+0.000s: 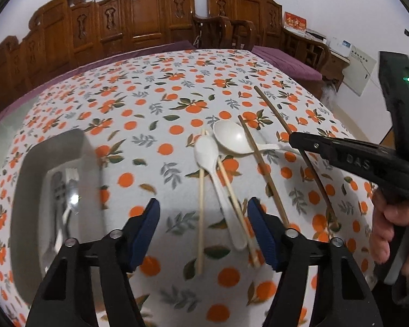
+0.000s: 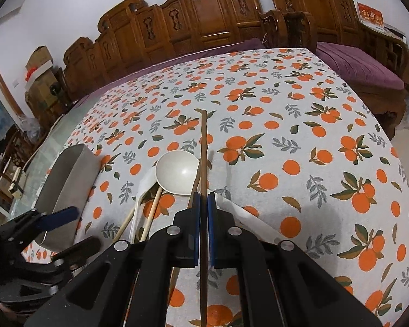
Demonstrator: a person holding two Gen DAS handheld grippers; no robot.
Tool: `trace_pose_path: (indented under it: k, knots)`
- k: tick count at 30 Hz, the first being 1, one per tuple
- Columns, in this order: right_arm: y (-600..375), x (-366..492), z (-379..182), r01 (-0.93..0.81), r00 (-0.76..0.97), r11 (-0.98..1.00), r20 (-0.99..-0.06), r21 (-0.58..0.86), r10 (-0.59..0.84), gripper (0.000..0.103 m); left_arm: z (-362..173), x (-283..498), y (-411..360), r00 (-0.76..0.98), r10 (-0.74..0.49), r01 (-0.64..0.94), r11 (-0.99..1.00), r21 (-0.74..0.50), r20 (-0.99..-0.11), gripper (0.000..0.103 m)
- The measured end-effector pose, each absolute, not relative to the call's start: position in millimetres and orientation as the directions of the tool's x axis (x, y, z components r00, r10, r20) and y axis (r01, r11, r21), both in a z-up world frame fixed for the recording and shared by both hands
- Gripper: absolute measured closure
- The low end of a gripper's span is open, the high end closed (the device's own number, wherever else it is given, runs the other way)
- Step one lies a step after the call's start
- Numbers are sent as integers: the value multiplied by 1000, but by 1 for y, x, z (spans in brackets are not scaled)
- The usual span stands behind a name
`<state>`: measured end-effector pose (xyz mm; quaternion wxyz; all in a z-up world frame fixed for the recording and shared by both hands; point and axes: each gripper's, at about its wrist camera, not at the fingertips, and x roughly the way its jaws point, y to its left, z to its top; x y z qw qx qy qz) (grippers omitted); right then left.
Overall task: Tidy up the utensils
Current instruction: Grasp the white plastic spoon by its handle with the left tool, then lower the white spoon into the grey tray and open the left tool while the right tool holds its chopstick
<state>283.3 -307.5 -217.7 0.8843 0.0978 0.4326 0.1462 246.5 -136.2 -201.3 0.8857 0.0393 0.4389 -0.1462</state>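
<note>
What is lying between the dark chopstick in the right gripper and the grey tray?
The right gripper grips a dark chopstick. Between it and the grey tray lie the big white spoon, the small white spoon and two pale chopsticks; the left gripper hovers there too.

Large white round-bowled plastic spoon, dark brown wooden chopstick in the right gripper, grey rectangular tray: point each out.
Large white round-bowled plastic spoon [image 2: 177, 173]: right wrist view, inside its bowl.
Dark brown wooden chopstick [image 2: 203, 147]: right wrist view, shaft beyond the pads.
Grey rectangular tray [image 1: 27, 190]: left wrist view, left inner wall.
</note>
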Motion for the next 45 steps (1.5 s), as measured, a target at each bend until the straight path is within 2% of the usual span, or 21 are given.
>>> trace_pose_path:
  k: [1, 8, 13, 15, 17, 22, 24, 45]
  knots:
    - [-308, 284, -217, -173, 585, 936, -733, 306, 348, 97, -204, 250, -139, 564, -226, 295, 954, -62, -794, 54]
    - [-311, 285, -215, -170, 589, 931, -724, 322, 358, 97, -220, 275, -158, 513, -248, 293, 950, -104, -822, 75]
    - [-311, 285, -214, -171, 589, 929, -722, 328, 363, 97, -231, 287, -160, 490, -246, 272, 955, -121, -836, 87]
    - [-309, 285, -214, -175, 587, 928, -722, 328, 366, 97, -233, 290, -160, 487, -245, 265, 956, -126, -838, 87]
    - [-307, 285, -214, -179, 586, 928, -722, 327, 367, 97, -235, 293, -159, 485, -243, 260, 957, -127, -840, 92]
    - [-306, 284, -214, -183, 584, 928, -724, 325, 369, 97, -238, 300, -157, 485, -243, 248, 959, -134, -840, 93]
    - [-306, 284, -215, -183, 583, 928, -724, 325, 368, 97, -238, 300, -156, 489, -242, 244, 960, -135, -838, 96]
    - [-284, 281, -210, -234, 575, 921, -720, 311, 389, 97, -187, 270, -138, 581, -229, 274, 959, -78, -781, 97]
